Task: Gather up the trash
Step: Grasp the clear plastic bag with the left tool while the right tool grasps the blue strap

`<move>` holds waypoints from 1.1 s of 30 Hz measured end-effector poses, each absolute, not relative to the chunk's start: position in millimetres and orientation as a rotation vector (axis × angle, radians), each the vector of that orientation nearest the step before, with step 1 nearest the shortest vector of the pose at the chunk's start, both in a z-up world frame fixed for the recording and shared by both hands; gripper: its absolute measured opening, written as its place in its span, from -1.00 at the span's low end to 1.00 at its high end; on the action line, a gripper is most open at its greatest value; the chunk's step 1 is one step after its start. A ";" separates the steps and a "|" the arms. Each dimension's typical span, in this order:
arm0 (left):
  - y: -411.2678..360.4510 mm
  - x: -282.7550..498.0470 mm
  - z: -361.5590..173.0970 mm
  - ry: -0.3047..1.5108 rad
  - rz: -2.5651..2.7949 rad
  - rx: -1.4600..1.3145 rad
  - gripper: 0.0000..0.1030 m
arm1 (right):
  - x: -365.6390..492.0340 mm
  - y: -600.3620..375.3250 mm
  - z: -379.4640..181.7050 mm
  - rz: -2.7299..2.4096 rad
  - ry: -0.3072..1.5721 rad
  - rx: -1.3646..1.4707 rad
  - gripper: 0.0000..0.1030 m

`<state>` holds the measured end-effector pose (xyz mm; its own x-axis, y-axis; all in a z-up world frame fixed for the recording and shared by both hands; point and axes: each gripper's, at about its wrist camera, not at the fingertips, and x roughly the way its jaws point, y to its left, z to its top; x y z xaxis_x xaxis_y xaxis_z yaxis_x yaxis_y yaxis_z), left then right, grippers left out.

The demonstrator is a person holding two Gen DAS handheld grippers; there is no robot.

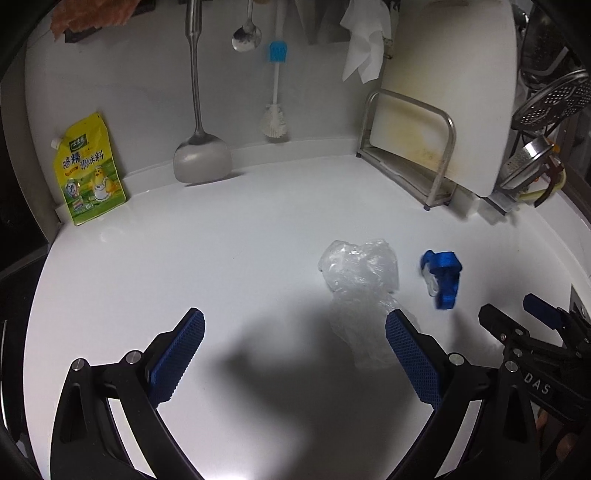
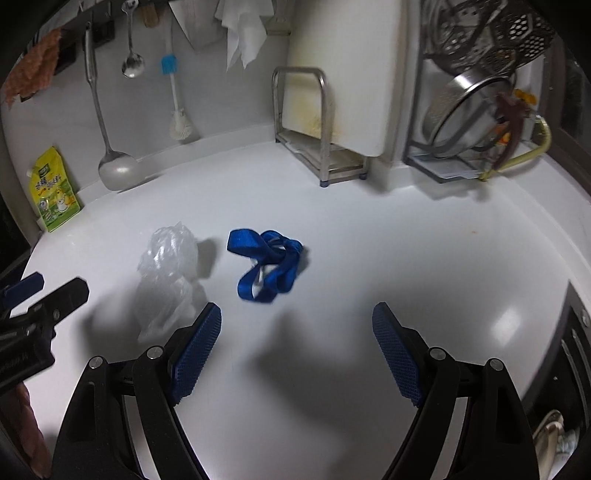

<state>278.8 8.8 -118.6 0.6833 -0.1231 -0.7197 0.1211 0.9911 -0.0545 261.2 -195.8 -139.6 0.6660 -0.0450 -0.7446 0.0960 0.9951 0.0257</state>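
A crumpled clear plastic bag (image 1: pixel 360 280) lies on the white counter (image 1: pixel 221 240), just ahead and right of my open, empty left gripper (image 1: pixel 295 328). It also shows in the right wrist view (image 2: pixel 168 277), left of my right gripper. A tangled blue strap (image 2: pixel 267 264) lies on the counter ahead of my open, empty right gripper (image 2: pixel 297 325). In the left wrist view the blue strap (image 1: pixel 443 277) lies right of the bag. The right gripper (image 1: pixel 517 325) shows at the right edge of the left wrist view. The left gripper (image 2: pixel 48 295) shows at the left edge of the right wrist view.
A yellow seasoning pouch (image 1: pixel 88 171) leans on the back wall at left. A hanging spatula (image 1: pixel 201 155), a spoon (image 1: pixel 245 35) and a bottle brush (image 1: pixel 275 122) are along the wall. A cutting board in a steel rack (image 1: pixel 424 162) and a dish rack with a colander (image 2: pixel 465 122) stand at the right.
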 end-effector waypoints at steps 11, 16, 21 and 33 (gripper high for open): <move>16.0 299.4 -138.0 0.860 -0.130 -0.019 0.87 | 310.1 -195.8 -166.3 -0.101 0.896 0.084 0.56; 14.4 304.7 -139.7 0.865 -0.135 -0.018 0.87 | 321.4 -196.8 -170.8 -0.119 0.908 0.074 0.56; 14.5 308.9 -139.1 0.866 -0.139 -0.014 0.87 | 328.7 -195.2 -172.0 -0.126 0.920 0.061 0.56; 13.6 307.4 -137.3 0.866 -0.167 -0.022 0.87 | 331.1 -183.5 -177.7 -0.073 0.939 0.015 -0.43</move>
<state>307.4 13.6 -137.3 0.6359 -0.1552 -0.7560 0.1377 0.9867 -0.0867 331.1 -183.5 -177.7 0.5882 -0.0566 -0.8068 0.0692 0.9974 -0.0195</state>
